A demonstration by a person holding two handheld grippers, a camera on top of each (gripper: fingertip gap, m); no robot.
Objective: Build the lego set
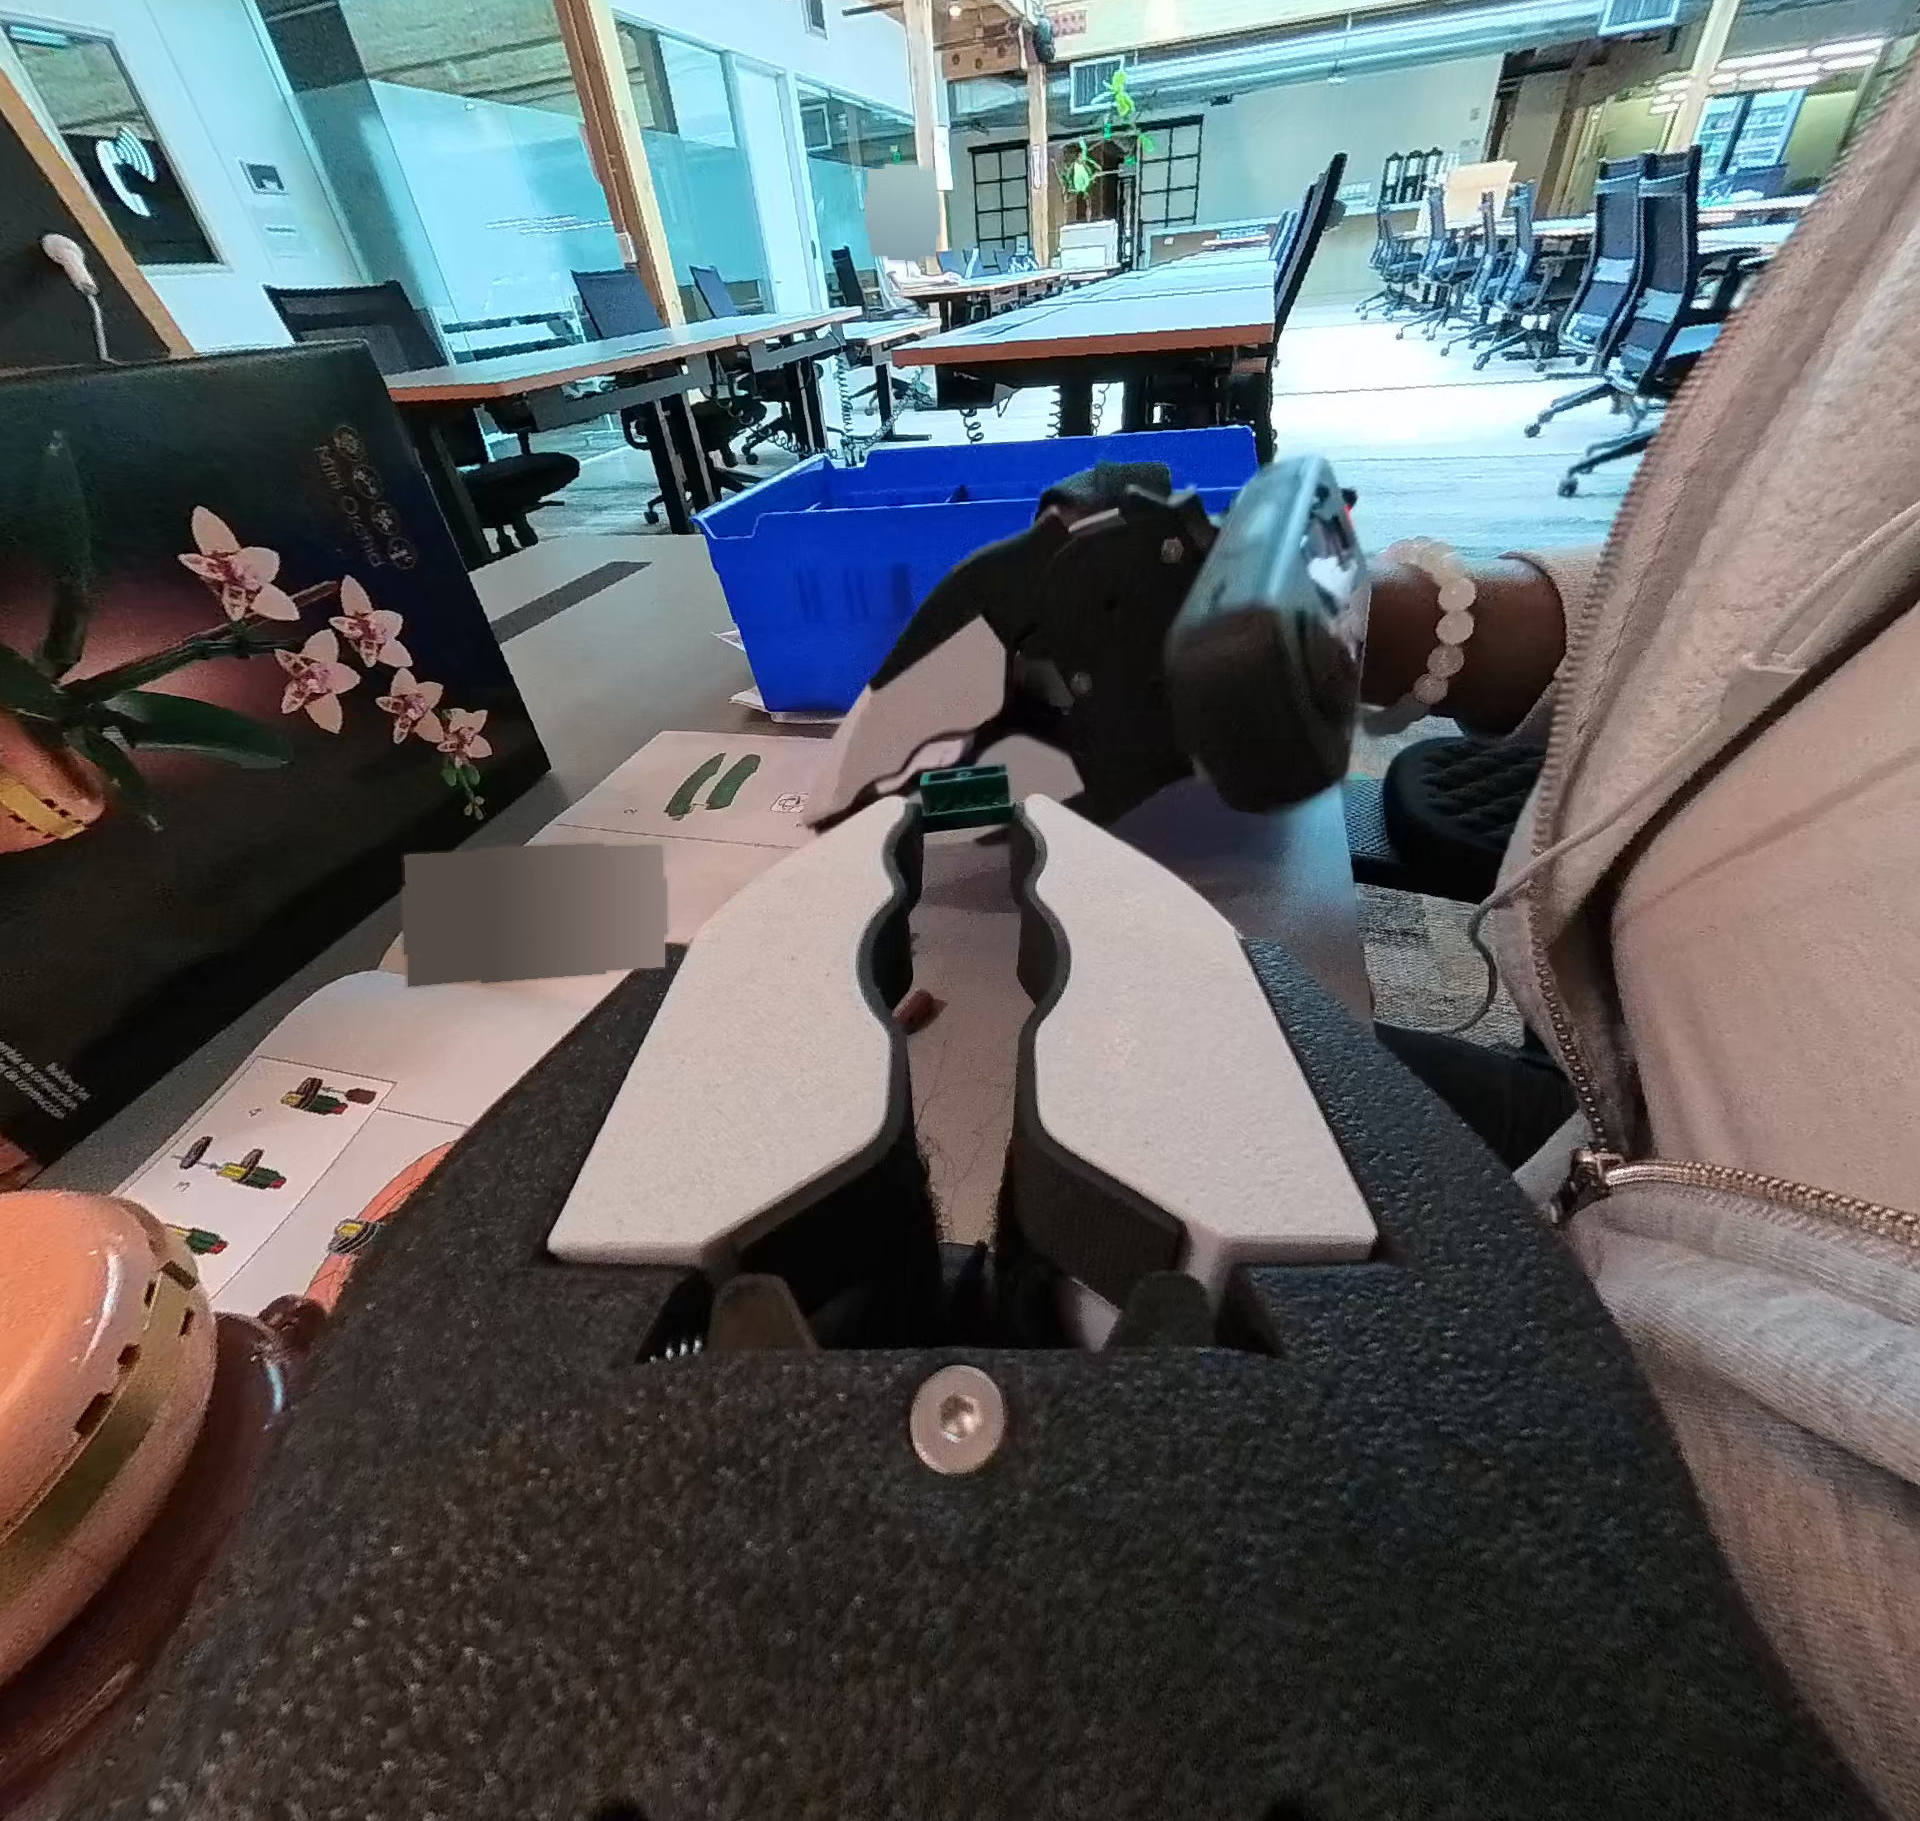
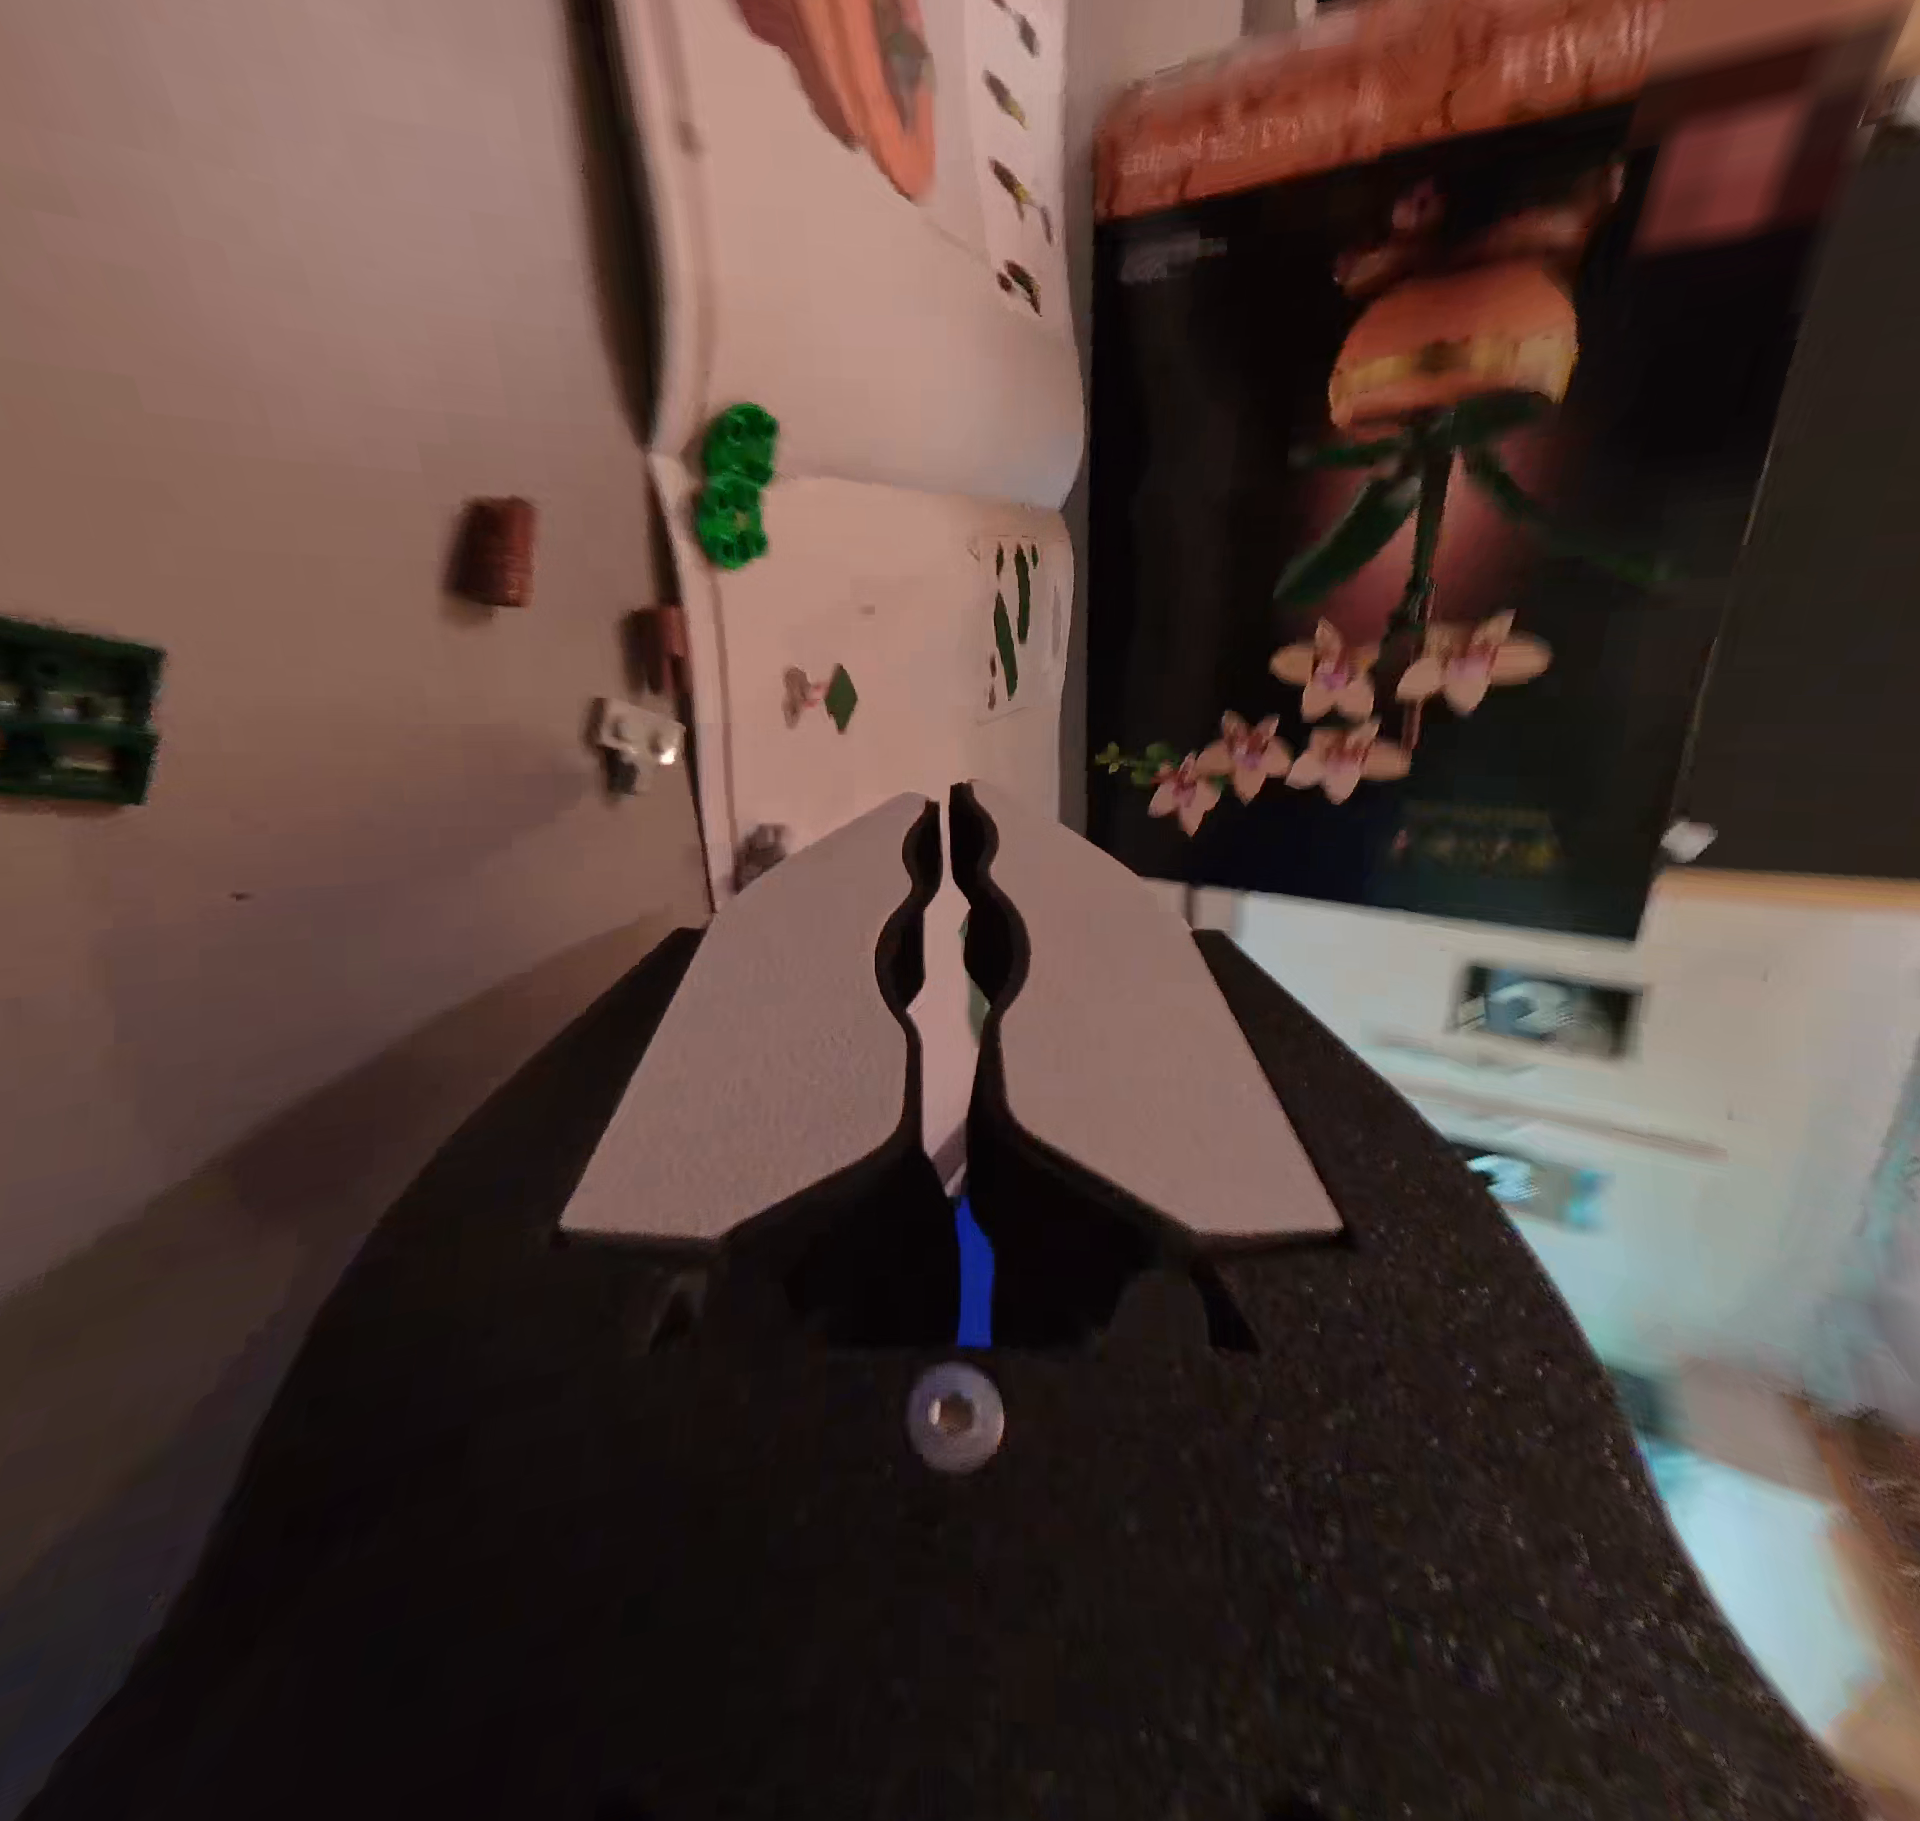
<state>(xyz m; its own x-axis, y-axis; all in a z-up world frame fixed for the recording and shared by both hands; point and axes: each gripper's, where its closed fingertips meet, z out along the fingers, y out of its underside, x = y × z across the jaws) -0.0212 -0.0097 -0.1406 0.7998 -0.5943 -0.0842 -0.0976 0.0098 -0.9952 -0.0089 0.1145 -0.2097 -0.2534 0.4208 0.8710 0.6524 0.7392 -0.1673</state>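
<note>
Jaws of my left gripper [image 1: 966, 815] clamp dark green brick [image 1: 965, 797] at tips, centre of left wrist view. My right gripper [image 1: 883, 784] reaches in from right, tips just beside brick; contact unclear. Orchid box [image 1: 208, 691] at left, blue bin [image 1: 831, 608] behind, instruction booklet [image 1: 686, 784] on table.

Right wrist view, blurred: my right jaws nearly closed, thin gap at tips, nothing between them. Bright green piece [image 2: 736, 497] on booklet's edge at upper centre, brown piece [image 2: 497, 549] to its left, dark green brick [image 2: 73, 709] at left edge, box at right.
</note>
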